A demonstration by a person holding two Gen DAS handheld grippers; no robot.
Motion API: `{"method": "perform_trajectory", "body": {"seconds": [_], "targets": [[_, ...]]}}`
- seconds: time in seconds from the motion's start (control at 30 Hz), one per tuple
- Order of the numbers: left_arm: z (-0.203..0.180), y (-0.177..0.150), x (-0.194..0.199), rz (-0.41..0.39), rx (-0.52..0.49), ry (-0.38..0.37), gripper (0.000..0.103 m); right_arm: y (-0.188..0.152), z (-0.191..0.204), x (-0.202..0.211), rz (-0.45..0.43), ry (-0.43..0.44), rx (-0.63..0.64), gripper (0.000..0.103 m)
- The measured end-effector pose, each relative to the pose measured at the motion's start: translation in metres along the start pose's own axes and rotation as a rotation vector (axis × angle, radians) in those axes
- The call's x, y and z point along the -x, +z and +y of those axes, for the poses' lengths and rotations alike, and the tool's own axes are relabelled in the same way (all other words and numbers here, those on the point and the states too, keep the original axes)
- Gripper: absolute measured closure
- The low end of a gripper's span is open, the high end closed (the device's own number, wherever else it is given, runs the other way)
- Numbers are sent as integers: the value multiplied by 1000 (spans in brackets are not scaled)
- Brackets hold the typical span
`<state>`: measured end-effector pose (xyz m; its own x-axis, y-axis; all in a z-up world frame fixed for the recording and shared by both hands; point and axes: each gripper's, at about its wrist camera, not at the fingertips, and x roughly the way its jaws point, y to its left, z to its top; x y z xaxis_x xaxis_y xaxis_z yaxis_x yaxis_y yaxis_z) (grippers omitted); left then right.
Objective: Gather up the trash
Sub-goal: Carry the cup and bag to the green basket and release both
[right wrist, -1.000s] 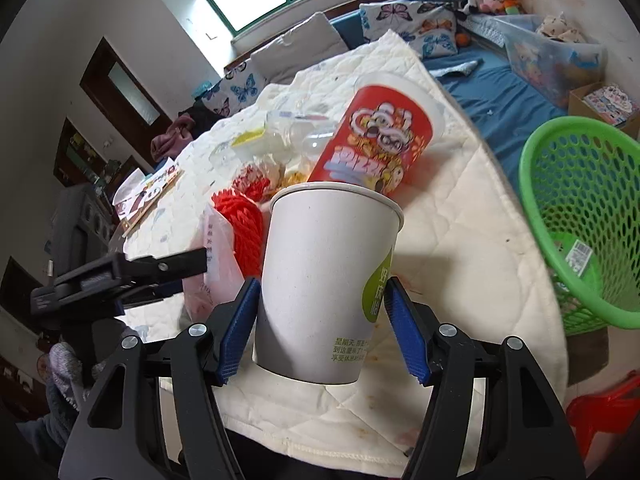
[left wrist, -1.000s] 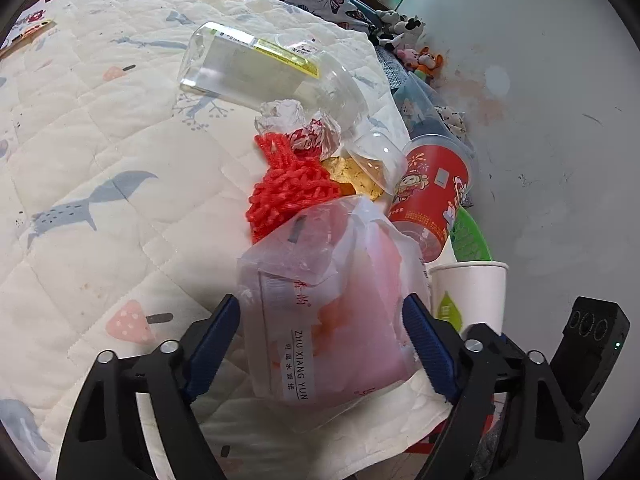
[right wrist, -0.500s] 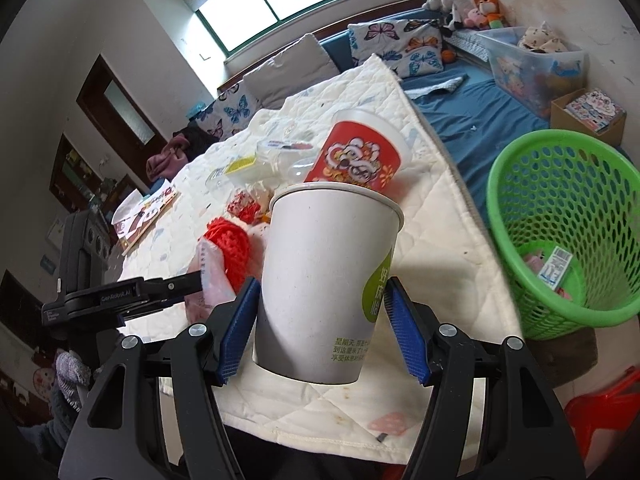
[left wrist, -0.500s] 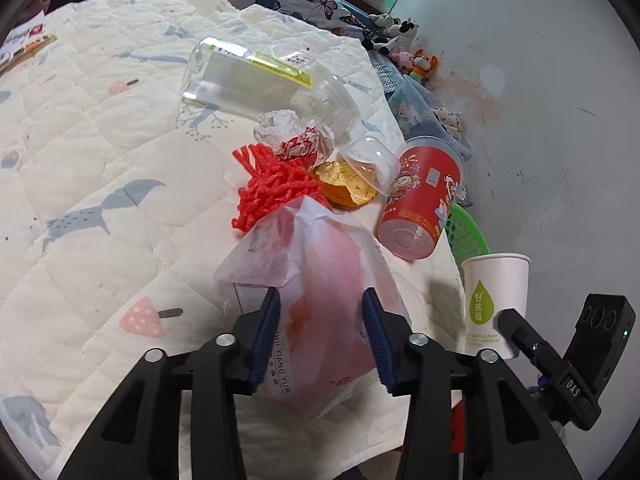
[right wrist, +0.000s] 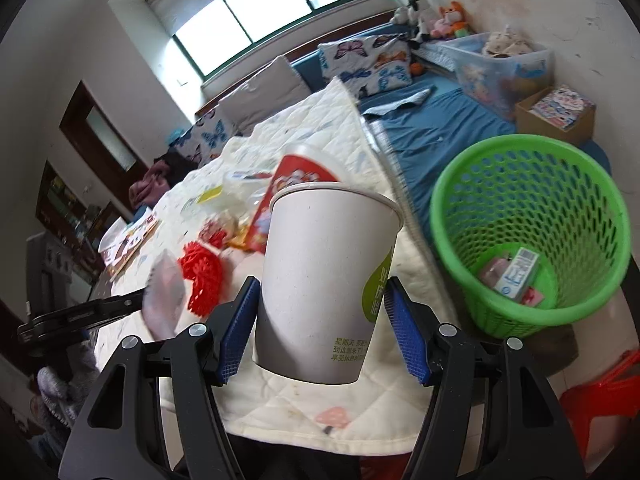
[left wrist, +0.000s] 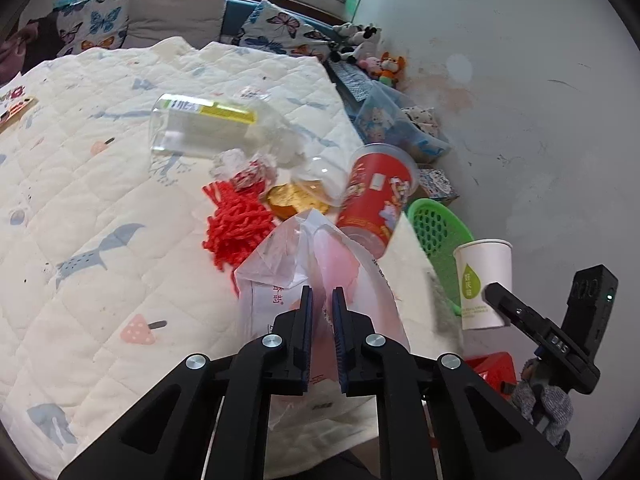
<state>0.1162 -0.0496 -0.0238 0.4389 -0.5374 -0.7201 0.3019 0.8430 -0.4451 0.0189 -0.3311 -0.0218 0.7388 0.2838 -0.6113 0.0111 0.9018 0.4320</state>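
We see a crumpled clear plastic bag (left wrist: 320, 264) with pink contents pinched in the left gripper (left wrist: 321, 308), and an upright white paper cup (right wrist: 324, 280) with a green logo clamped in the right gripper (right wrist: 320, 320), beside the green basket (right wrist: 532, 216).

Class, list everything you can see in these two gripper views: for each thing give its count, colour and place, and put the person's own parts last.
plastic bag: one, clear with pink inside, pinched in the left gripper
paper cup: one, white with green logo, in the right gripper
red cup: one, red printed, lying on the quilt
red netting: one, red, on the quilt
clear bottle: one, clear with yellow label, lying on the quilt
quilt: one, cream with prints, covering the table
basket: one, green, on the floor, cartons inside
left gripper: black, blue pads, shut on the bag
right gripper: black, blue pads, around the cup
gloved hand: grey, on the right gripper's handle
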Motion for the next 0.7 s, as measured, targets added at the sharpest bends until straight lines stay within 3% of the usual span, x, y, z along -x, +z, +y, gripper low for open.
{"method": "perform_trajectory", "body": {"seconds": [0.33, 0.7], "targets": [[-62, 29, 7, -17, -122, -102, 95, 17, -58, 25, -62, -149, -59, 39], [-134, 73, -29, -2, -236, -155, 95, 24, -135, 5, -24, -366, -102, 39]]}}
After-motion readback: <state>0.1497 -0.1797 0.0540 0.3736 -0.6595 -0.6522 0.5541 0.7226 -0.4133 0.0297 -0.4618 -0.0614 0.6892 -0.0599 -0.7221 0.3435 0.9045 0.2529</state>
